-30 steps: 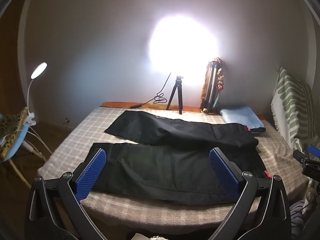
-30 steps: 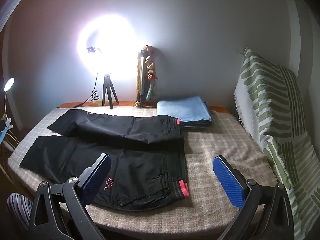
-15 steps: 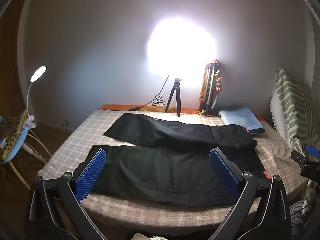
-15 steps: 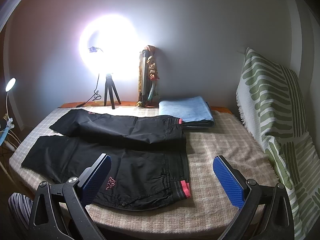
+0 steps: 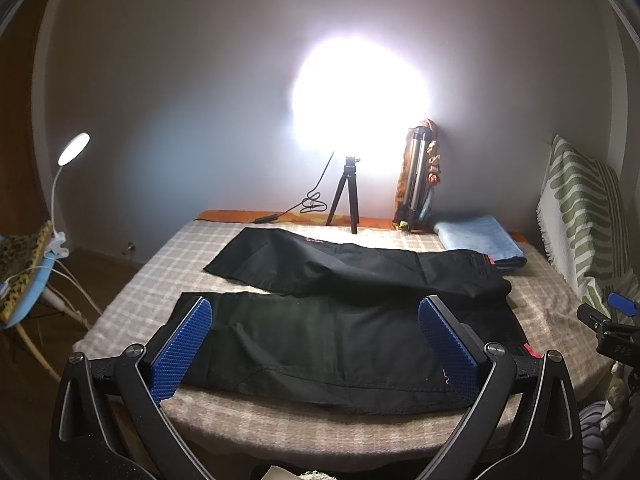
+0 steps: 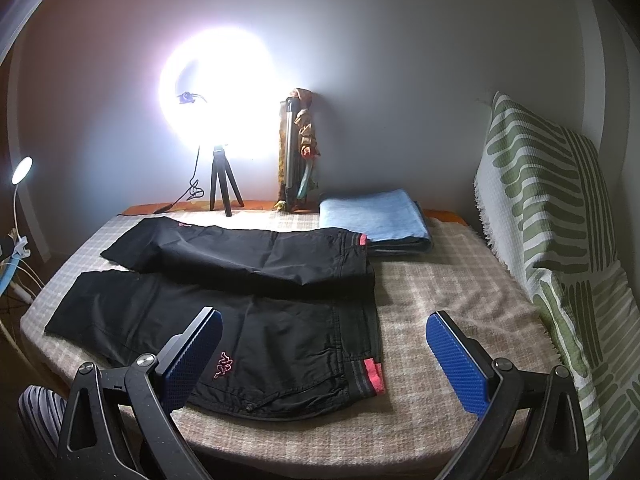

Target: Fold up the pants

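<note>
You have the left gripper held over the near edge of the bed with its blue-padded fingers spread wide and gripping nothing; the same goes for the right gripper, whose pads stand far apart above the checked bedcover. The black pants lie flat across the bed in front of you, unfolded, with the two legs spread in a shallow V: the near leg runs along the front edge, the far leg angles toward the wall, and both meet at the waistband with its pink-red trim on your right. A small pink logo shows on the near leg, just beside the right gripper's left finger. From the left wrist view the pants fill the space between the two pads. Behind the pants, a folded light-blue towel sits near the far waistband corner, a bright ring light on a small tripod glares against the wall, and a green-striped cushion leans at the right side. A clip lamp glows off the bed to the left.
</note>
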A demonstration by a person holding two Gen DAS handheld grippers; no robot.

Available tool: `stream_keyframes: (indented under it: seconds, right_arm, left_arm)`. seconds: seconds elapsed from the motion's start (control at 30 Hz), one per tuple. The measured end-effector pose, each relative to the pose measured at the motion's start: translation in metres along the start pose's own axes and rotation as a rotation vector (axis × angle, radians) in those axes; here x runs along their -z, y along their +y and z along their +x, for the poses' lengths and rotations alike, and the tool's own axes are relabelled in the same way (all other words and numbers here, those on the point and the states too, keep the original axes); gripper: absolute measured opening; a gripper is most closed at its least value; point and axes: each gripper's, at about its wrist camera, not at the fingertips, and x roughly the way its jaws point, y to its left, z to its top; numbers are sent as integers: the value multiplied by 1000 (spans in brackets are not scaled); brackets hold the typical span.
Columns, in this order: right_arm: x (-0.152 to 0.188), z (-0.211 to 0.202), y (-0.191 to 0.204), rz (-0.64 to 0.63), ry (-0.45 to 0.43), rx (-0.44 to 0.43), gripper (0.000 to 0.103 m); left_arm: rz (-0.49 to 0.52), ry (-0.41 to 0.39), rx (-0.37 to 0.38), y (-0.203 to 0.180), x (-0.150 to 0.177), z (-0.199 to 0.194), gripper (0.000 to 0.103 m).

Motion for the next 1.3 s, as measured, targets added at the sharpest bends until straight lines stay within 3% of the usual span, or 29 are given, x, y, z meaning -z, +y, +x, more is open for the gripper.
stream_keyframes:
  seconds: [1.3]
  right_arm:
    - [-1, 12, 5, -12, 18, -7, 103]
  left_arm:
    - [0, 9, -3, -7, 5, 5, 103]
